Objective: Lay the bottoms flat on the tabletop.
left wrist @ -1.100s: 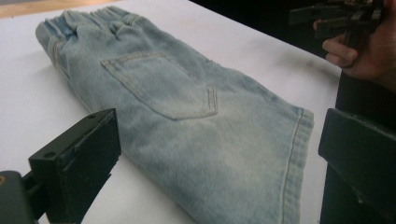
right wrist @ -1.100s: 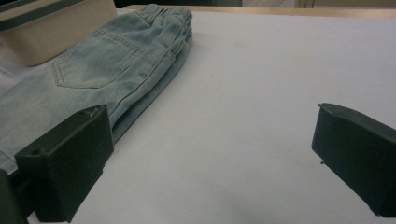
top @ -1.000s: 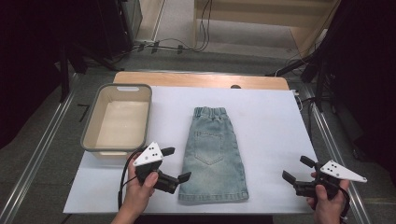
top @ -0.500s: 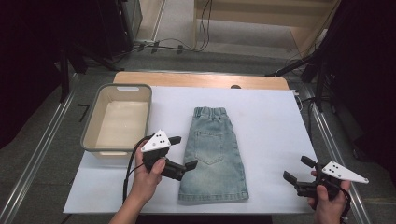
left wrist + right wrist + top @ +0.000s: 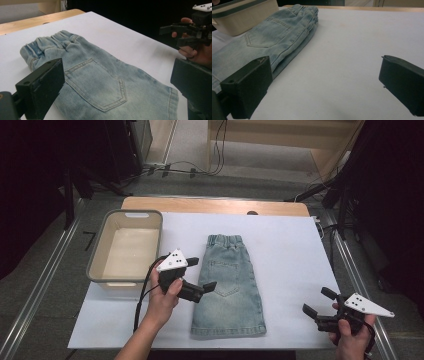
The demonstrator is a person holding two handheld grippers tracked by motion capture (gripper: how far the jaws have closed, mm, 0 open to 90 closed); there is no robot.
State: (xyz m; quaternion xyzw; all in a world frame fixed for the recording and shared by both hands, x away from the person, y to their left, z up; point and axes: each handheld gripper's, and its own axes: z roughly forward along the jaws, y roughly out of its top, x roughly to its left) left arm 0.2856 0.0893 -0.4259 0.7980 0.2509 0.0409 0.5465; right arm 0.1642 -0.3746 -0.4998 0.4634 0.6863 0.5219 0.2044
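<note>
1. at far left on the white sheet, a beige tub with a grey rim, long side running away from the near edge, hollow bare and pale inside.
2. just right of that tub, left gripper held in a hand, grey plate on top, cable looping down beside the wrist.
3. jaws spread wide and gripping nothing, one reaching over the left edge of the shorts, the other pointing along the same edge nearer the waistband.
4. seen from the left gripper view, same two black jaws far apart at either side, back pocket lying between them.
5. at mid sheet, folded pale denim shorts flat on the sheet, elastic waistband toward the far edge, hem toward the near edge, pocket side up.
6. right of the shorts, a broad bare stretch of sheet.
7. near the right front corner, right gripper in the other hand, well apart from the shorts, low over the sheet.
8. jaws likewise spread, empty, pointing left toward the shorts; from the right gripper view, folded layers of denim beside the left jaw and the tub beyond.
</note>
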